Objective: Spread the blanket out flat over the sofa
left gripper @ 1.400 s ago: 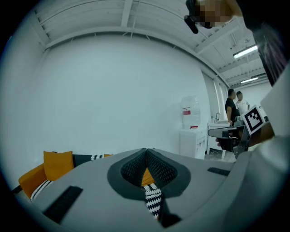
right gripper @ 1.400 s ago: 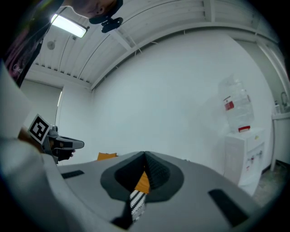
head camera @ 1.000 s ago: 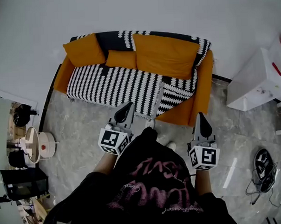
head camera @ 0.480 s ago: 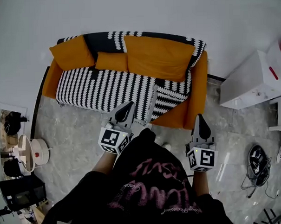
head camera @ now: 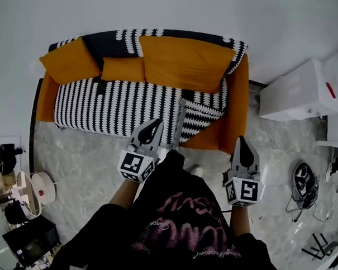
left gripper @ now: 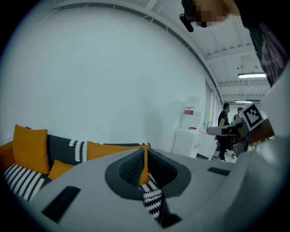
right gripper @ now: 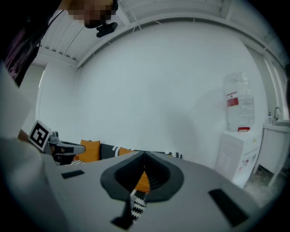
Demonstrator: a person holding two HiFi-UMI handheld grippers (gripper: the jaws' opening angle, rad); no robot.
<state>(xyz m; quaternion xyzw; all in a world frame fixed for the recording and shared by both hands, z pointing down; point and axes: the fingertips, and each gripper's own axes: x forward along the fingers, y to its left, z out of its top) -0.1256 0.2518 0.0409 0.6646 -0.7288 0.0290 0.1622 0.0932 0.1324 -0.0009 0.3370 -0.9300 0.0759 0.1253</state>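
Note:
An orange sofa (head camera: 241,95) stands against the wall with a black-and-white striped blanket (head camera: 117,106) over its seat and back. Near the right arm a corner of the blanket (head camera: 203,114) lies folded over, leaving orange seat bare. Three orange cushions (head camera: 184,63) lean on the back. My left gripper (head camera: 154,128) hovers shut and empty by the seat's front edge, below the fold. My right gripper (head camera: 242,144) is shut and empty over the floor, in front of the right arm. The left gripper (left gripper: 145,156) and the right gripper (right gripper: 144,159) each show jaws closed, with the sofa beyond them.
A white cabinet (head camera: 298,91) stands right of the sofa, with a water dispenser (right gripper: 238,131) by it. Cables (head camera: 303,188) lie on the floor at right. A small round table (head camera: 34,190) and a black box (head camera: 28,244) sit at left. People (left gripper: 224,121) stand far off.
The sofa has slid left in the head view as I moved toward its right end. Both grippers stay shut and hold nothing.

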